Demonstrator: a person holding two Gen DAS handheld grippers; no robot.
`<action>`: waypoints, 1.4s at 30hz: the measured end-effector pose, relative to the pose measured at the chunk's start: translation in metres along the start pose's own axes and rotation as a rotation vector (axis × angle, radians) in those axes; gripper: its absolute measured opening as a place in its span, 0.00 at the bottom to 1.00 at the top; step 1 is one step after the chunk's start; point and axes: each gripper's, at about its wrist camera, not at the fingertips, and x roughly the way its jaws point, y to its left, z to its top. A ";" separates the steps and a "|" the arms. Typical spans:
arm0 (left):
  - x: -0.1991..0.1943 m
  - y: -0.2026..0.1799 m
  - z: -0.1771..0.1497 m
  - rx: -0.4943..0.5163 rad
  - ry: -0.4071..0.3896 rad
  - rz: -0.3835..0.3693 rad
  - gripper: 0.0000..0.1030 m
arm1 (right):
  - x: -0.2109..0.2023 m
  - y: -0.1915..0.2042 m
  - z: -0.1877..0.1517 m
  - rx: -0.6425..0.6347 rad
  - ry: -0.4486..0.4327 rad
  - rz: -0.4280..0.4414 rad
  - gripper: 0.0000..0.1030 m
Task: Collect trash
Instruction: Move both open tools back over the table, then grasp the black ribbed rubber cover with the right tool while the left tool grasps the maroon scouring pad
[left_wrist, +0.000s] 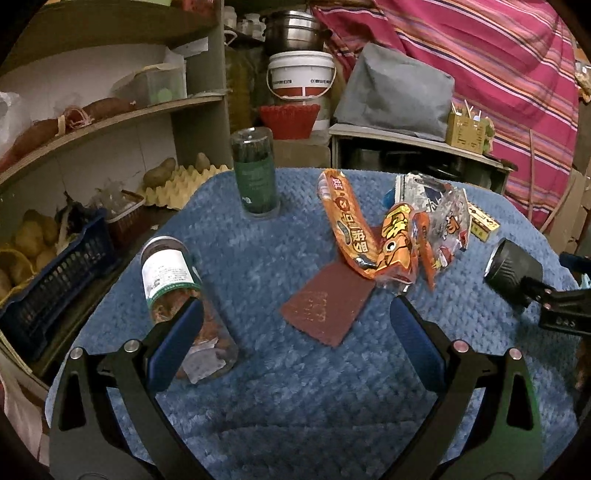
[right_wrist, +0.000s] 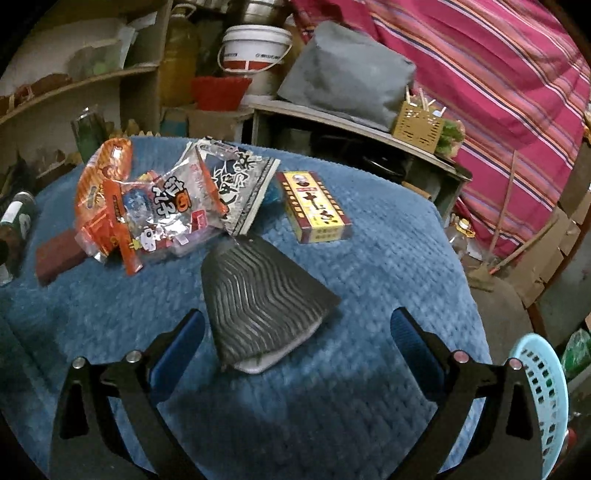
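Wrappers (left_wrist: 373, 236) sit heaped at my left camera's one o'clock, on the blue mat (left_wrist: 295, 369), and they are the trash I am after. From the right camera the same heap (right_wrist: 147, 206) lies at ten o'clock, orange and clear foil overlapping a black-and-white packet (right_wrist: 236, 184). I judge they were dumped loose, which is why they overlap and should come up in a bunch or one at a time.

My left gripper (left_wrist: 295, 321) hangs with jaws spread wide and nothing between them; a red-brown pad (left_wrist: 328, 301) lies flat just ahead of the gap, its far corner tucked under the wrappers. A jar (left_wrist: 184, 306) on its side lies at nine o'clock, partly behind my left finger, and a green canister (left_wrist: 256, 173) stands upright at eleven.

My right gripper (right_wrist: 295, 325) is equally wide and empty. A ridged pouch (right_wrist: 262, 299) lies straight ahead between the fingers, apart from both. A yellow box (right_wrist: 314, 206) lies flat at one o'clock. A pale basket (right_wrist: 543, 398) shows at four o'clock, off the mat; I guess it is the bin, placed within reach of that arm.
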 end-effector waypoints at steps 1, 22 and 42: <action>0.002 0.000 -0.001 -0.003 0.006 -0.004 0.95 | 0.005 0.001 0.002 -0.005 0.008 0.001 0.95; 0.041 -0.012 0.005 0.027 0.085 -0.041 0.95 | 0.038 -0.002 0.012 -0.019 0.056 0.148 0.90; 0.099 -0.032 0.012 0.155 0.263 -0.080 0.94 | 0.011 -0.034 0.005 0.042 0.019 0.131 0.89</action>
